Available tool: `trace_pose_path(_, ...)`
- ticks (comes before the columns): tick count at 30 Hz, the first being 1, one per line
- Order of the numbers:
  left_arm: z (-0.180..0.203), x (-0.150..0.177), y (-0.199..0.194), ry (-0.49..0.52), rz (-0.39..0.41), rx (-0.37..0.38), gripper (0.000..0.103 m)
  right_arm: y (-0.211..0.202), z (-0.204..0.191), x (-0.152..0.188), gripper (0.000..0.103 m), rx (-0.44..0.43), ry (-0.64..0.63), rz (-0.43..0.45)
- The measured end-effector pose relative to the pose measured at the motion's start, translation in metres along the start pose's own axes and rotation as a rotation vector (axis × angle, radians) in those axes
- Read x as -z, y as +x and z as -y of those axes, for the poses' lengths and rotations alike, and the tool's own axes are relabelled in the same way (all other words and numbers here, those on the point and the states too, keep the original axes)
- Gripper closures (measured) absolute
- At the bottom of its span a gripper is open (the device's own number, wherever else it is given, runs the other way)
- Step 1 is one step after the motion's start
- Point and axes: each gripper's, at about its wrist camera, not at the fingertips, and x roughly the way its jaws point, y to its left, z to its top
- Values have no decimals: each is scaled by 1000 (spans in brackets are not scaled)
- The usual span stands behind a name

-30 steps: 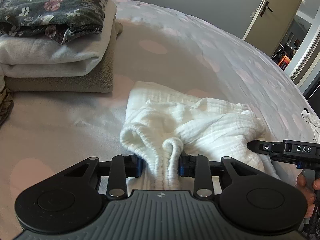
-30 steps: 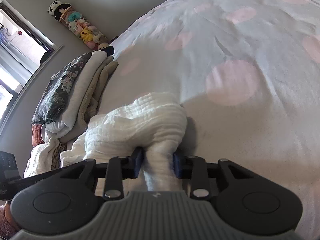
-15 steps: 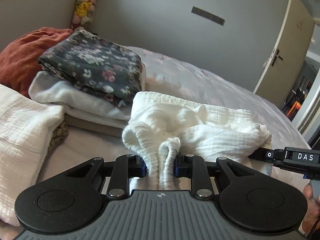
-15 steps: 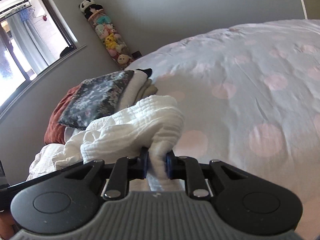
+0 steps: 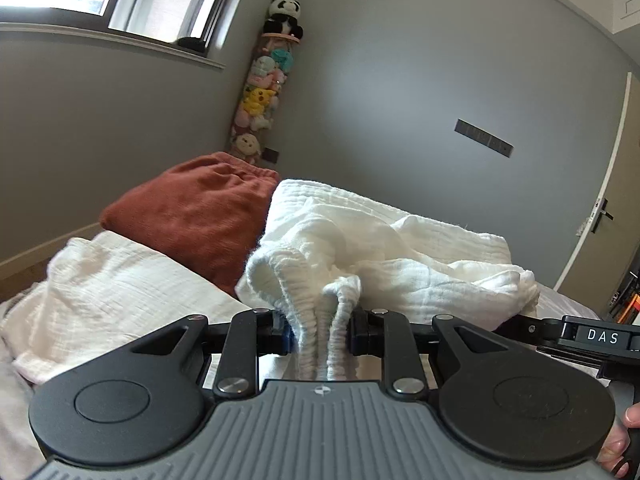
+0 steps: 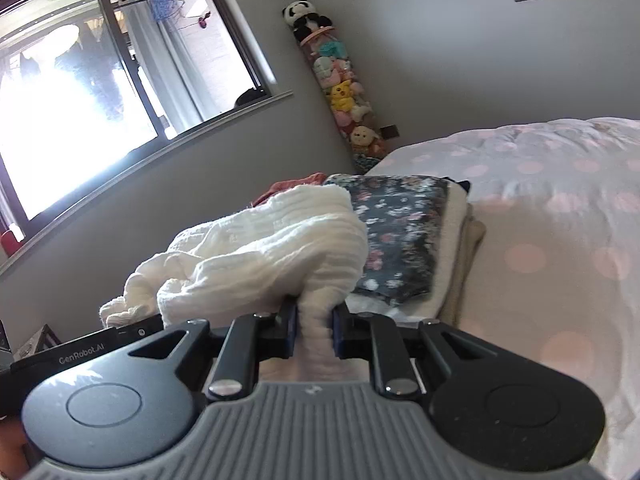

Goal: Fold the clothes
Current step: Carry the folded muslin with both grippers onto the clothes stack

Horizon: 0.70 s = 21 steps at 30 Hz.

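Lifted clear of the spotted bed [image 6: 560, 216] since a second ago, the white garment [image 5: 384, 256] hangs bunched between my grippers; left gripper [image 5: 320, 330] pinches its ribbed waistband, right gripper [image 6: 314, 322] its other end, jaws having just tightened, beside the folded stack [image 6: 404, 236].

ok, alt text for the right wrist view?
The right tool is shut on a bunched white muslin garment, held up off the polka-dot bed. Behind it sits a folded stack topped by dark floral fabric, below a bright window.
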Motion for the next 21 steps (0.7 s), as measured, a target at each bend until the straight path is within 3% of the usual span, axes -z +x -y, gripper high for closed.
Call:
trace_pose_path(6,-48,-14,-25,-99,38,-90,82,47,-54,-16,84,-115,-119,-40)
trace_pose_path(11,-81,-13,-34,-204,15,-134,82,98,-79,-40,84,-193,-216,-147)
trace_pose_path(21,-104,-7,-16,-330,-1,-218,83,188,-122,-82,85,-248,-483,-310)
